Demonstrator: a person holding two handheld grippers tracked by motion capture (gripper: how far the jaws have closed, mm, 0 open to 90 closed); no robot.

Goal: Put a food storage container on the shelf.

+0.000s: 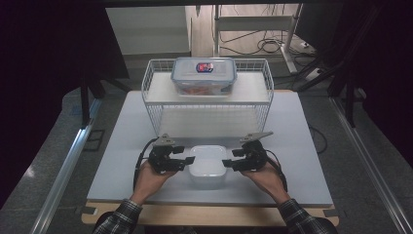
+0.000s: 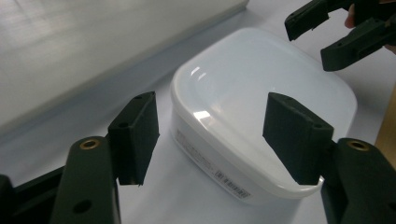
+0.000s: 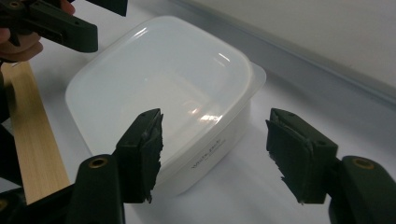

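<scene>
High view: white tub lidded

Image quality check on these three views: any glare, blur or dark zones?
High view: edges of the frame very dark, white container near blown out. Left gripper view: glare spots on the lid, background soft, label print unreadable. Right gripper view: bright highlights on the lid, the left gripper dark and cropped at the top.

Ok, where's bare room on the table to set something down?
Free: the table left of the left gripper and right of the right gripper. Crowded: the middle, where the white container sits before the wire rack.
</scene>
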